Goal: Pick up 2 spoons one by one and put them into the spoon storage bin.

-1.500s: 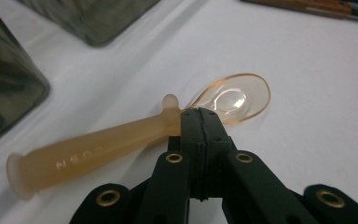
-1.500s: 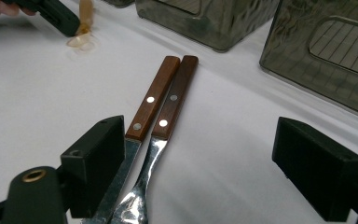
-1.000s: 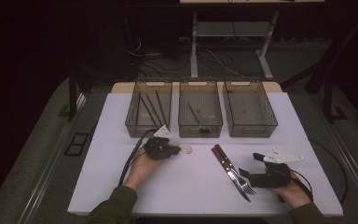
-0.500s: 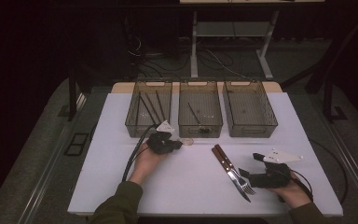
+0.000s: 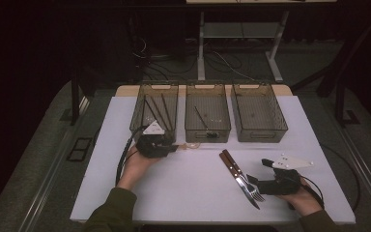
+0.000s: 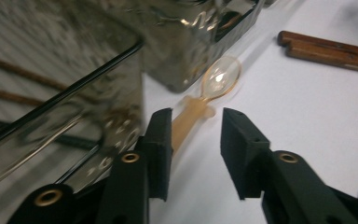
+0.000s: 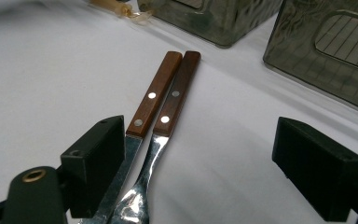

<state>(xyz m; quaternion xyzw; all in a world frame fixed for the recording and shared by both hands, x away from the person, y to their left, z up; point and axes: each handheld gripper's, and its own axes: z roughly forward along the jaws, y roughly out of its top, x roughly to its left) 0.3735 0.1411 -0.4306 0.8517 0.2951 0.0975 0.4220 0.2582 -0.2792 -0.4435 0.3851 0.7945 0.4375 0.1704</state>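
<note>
Presently the step in hand looks like the approach to a pick: the left gripper (image 6: 193, 140) stands parted around the handle of a clear amber spoon (image 6: 209, 95), which lies flat on the white surface (image 5: 193, 188) just beside the bins (image 5: 207, 113). Handle touches one jaw, not the other (off-centre), so next move likely calls for centring, then closing. Right gripper (image 7: 219, 168) rests wide apart over the knife (image 7: 151, 100) and fork (image 7: 175, 100), holding nothing.

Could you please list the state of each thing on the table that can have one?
left gripper: open, jaws astride the spoon handle
right gripper: open wide over the cutlery
amber spoon: lying flat, bowl up
fork: lying flat beside the knife
knife: lying flat
right bin: looks empty
</note>
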